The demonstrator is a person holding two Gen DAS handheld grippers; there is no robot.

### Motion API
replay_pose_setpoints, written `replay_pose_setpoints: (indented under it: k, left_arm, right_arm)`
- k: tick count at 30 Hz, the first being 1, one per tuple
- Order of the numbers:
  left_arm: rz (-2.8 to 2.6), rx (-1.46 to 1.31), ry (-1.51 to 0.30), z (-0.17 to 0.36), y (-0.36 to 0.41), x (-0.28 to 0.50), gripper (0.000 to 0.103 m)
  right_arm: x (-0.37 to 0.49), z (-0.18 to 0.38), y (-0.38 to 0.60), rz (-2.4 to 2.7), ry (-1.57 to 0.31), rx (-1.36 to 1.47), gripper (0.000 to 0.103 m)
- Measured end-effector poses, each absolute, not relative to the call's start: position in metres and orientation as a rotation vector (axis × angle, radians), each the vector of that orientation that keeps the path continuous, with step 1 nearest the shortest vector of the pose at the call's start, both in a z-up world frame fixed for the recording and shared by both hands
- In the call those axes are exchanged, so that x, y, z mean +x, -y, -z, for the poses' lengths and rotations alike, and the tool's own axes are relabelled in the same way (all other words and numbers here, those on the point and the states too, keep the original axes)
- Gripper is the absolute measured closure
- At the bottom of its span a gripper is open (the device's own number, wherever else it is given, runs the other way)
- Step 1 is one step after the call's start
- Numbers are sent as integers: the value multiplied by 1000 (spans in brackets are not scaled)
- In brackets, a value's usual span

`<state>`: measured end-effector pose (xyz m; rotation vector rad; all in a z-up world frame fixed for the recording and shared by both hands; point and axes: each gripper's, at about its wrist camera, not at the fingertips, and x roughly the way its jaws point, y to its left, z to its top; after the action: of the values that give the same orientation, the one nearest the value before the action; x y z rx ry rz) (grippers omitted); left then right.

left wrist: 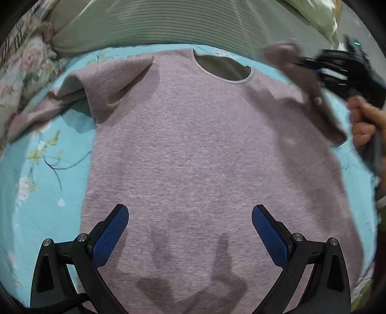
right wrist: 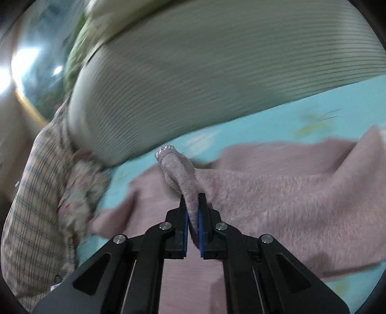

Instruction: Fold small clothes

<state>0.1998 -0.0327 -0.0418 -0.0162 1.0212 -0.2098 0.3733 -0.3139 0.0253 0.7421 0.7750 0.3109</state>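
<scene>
A small mauve knit shirt [left wrist: 193,149] lies flat on a light blue floral sheet [left wrist: 36,181], neck hole at the far side. My left gripper [left wrist: 190,212] is open and empty, hovering over the shirt's lower middle. My right gripper [right wrist: 192,200] is shut on the shirt's right sleeve [right wrist: 178,169], lifting it off the sheet. In the left wrist view the right gripper [left wrist: 311,65] shows at the far right with the raised sleeve [left wrist: 284,53], blurred by motion. The shirt's left sleeve [left wrist: 106,79] lies folded over the body.
A ribbed grey-green cushion [left wrist: 168,21] runs along the far edge of the sheet. A floral pillow [left wrist: 21,65] sits at the far left. A plaid cloth [right wrist: 36,193] and a floral cloth [right wrist: 79,188] lie at the left in the right wrist view.
</scene>
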Motion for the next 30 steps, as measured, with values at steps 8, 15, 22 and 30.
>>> replay_pose_setpoints:
  k: [8,15,22,30]
  left_arm:
    - [262,-116,-1000,42,6,207,1]
    - [303,-187,-1011,48,-12,240,1]
    - [365,-283,-1033,56,-6,325,1]
    - [318,-214,-1032,66,12,396,72]
  right_arm:
    - [414,10,187,-522,-872,781,93]
    - [422,33,174,-570,-916,884,56]
    - [363,5,240,-470,-771,874,56]
    - [280,3,318,-254,-698,875,56]
